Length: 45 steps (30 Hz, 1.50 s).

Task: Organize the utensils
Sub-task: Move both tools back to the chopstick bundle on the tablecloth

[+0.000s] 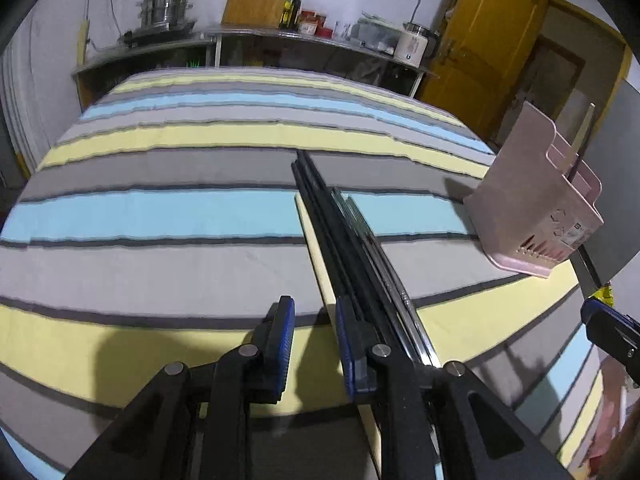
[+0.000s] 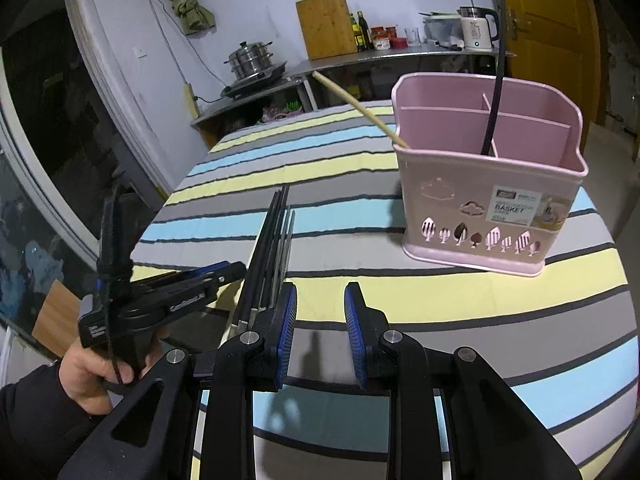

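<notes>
While two chopsticks (image 2: 491, 92) stand in the pink basket (image 2: 480, 208), a bundle (image 2: 268, 248) lies untouched; both grippers (image 2: 320, 332) gape empty.

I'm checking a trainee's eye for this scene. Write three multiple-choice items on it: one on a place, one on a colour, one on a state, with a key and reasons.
1. Where does the bundle of dark chopsticks lie?
A. on the striped cloth
B. inside the basket
C. on the steel counter

2. What colour is the utensil basket?
A. green
B. pink
C. white

3. How does the right gripper stand?
A. shut on a spoon
B. shut on the basket rim
C. open, nothing between its pads

Key:
1 A, the sticks stretch across the striped cloth left of the basket.
2 B, its walls and dividers are pink.
3 C, only cloth shows in the gap between the blue pads.
</notes>
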Tool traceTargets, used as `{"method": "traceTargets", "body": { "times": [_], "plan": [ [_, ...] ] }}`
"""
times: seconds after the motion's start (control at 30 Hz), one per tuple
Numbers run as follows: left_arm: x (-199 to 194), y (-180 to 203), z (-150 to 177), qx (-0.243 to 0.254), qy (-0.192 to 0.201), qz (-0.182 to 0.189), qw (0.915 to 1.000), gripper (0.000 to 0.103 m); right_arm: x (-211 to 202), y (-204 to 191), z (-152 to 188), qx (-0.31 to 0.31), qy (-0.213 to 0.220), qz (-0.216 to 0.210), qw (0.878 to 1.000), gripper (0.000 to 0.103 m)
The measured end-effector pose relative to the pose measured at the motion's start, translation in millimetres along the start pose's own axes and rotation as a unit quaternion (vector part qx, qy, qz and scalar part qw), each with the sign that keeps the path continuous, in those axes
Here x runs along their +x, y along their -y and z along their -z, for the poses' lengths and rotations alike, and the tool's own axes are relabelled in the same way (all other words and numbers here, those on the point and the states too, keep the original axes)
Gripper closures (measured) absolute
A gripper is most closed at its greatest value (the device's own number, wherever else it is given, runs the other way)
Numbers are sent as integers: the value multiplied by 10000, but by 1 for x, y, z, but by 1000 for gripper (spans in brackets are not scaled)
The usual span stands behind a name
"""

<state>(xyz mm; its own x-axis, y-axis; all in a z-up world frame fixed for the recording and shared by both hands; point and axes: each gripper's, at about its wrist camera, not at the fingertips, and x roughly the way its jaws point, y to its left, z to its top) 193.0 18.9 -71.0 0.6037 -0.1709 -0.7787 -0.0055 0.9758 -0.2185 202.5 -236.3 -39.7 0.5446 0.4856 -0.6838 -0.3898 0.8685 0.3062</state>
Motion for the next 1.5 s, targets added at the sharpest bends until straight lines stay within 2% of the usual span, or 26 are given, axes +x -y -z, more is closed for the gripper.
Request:
{"method": "traceTargets", "body": {
  "times": [0.23, 0.3, 0.33, 0.4, 0.53, 0.63, 0.8, 0.93, 1.07, 1.2, 1.27, 1.33, 1.47, 1.5],
  "plan": [
    [2, 5, 2, 232, 158, -163, 9995, 79, 10, 1, -1, 32, -85, -9, 10000, 78],
    [1, 6, 2, 290, 188, -315, 9989, 78, 12, 0, -1, 20, -98, -15, 9999, 78],
    [1, 5, 3, 289, 185, -412, 9986, 79, 11, -1, 0, 19, -102, -17, 9999, 78],
    [0, 2, 5, 378, 162, -595, 9974, 91, 12, -2, 0, 8, -118, -17, 9999, 78],
    [-5, -9, 5, 208, 109, -423, 9988, 91, 16, -3, 1, 6, -127, -20, 9999, 78],
    [-7, -14, 0, -38, 42, -19, 10000, 91, 20, -3, 2, 25, -156, -44, 9999, 78],
    [4, -2, -5, 138, -20, -68, 9999, 85, 25, -7, 3, -9, -194, -79, 9998, 78],
    [7, 6, -3, 315, 153, -236, 9991, 79, 25, -5, 2, -34, -190, -60, 9998, 78],
    [13, 9, -6, 442, 202, -478, 9977, 65, 26, -3, 3, 27, -199, -45, 9998, 78],
    [18, 20, -7, 754, 158, -831, 9936, 64, 27, -7, 3, -15, -197, -87, 9998, 78],
    [18, 18, -8, 702, 144, -795, 9943, 64, 28, -9, 4, -33, -204, -114, 9997, 78],
    [15, 11, -7, 638, 119, -800, 9947, 68, 28, -11, 5, -63, -206, -126, 9997, 78],
    [3, -11, -1, 503, 82, -792, 9956, 83, 28, -11, 4, -103, -208, -122, 9997, 78],
    [1, -17, 0, 463, 68, -789, 9958, 84, 29, -11, 4, -102, -209, -121, 9997, 78]
  ]
}}
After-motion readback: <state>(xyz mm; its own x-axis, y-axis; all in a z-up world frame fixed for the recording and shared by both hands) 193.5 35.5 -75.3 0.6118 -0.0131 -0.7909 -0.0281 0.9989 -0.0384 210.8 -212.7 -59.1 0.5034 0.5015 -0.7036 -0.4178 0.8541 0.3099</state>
